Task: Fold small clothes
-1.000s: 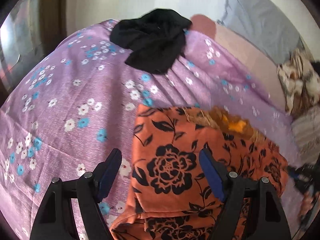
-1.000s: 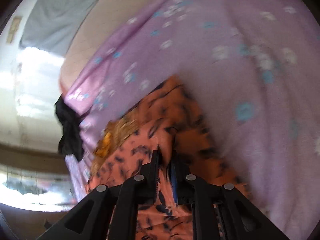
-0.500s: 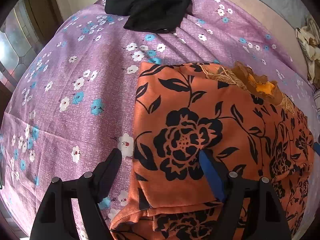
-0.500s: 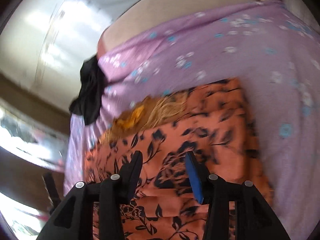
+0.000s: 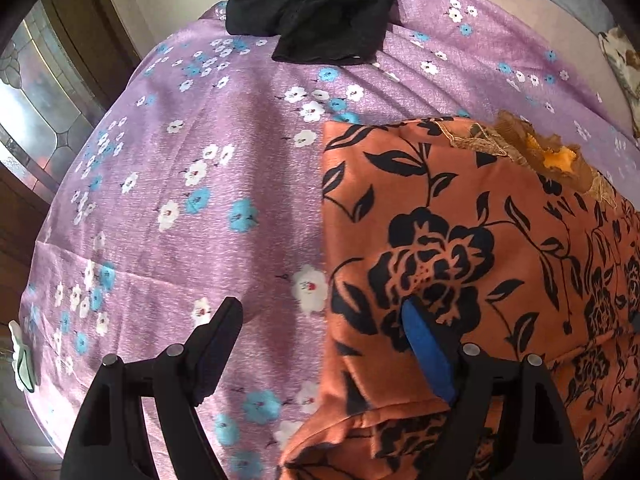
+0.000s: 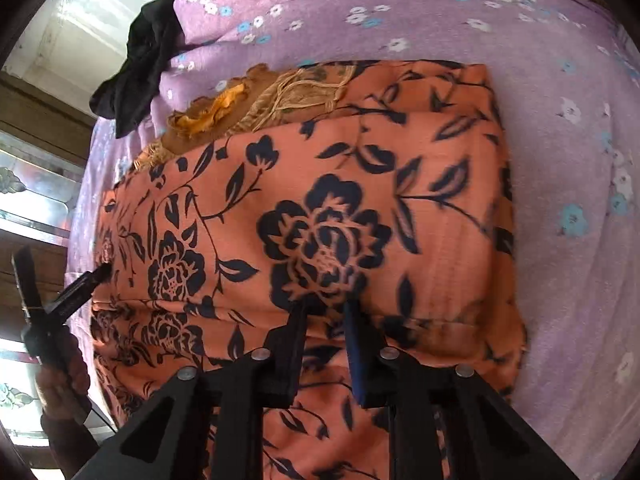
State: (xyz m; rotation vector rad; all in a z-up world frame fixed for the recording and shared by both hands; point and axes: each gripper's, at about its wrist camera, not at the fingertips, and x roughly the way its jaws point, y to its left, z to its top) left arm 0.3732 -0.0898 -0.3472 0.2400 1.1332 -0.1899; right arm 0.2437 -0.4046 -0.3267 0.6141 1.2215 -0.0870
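Observation:
An orange garment with black flower print (image 5: 460, 248) lies folded on a purple flowered bedsheet (image 5: 192, 184); its tan fringed neckline (image 6: 288, 96) shows at the far edge. My left gripper (image 5: 320, 320) is open and empty, straddling the garment's left edge, right finger (image 5: 424, 344) on the cloth. My right gripper (image 6: 326, 312) is open with a narrow gap, fingertips on the garment's near fold (image 6: 320, 240). The left gripper also shows in the right wrist view (image 6: 96, 276), at the garment's left edge.
A black garment (image 5: 320, 12) lies crumpled at the far end of the sheet, also in the right wrist view (image 6: 140, 64). A patterned cloth (image 5: 620, 56) lies far right. A glass-panelled door (image 5: 36, 112) stands to the left, past the bed edge.
My right gripper let go of the orange garment, opened wide, then narrowed again over the near fold. My left gripper moved closer to the garment's left edge, staying open.

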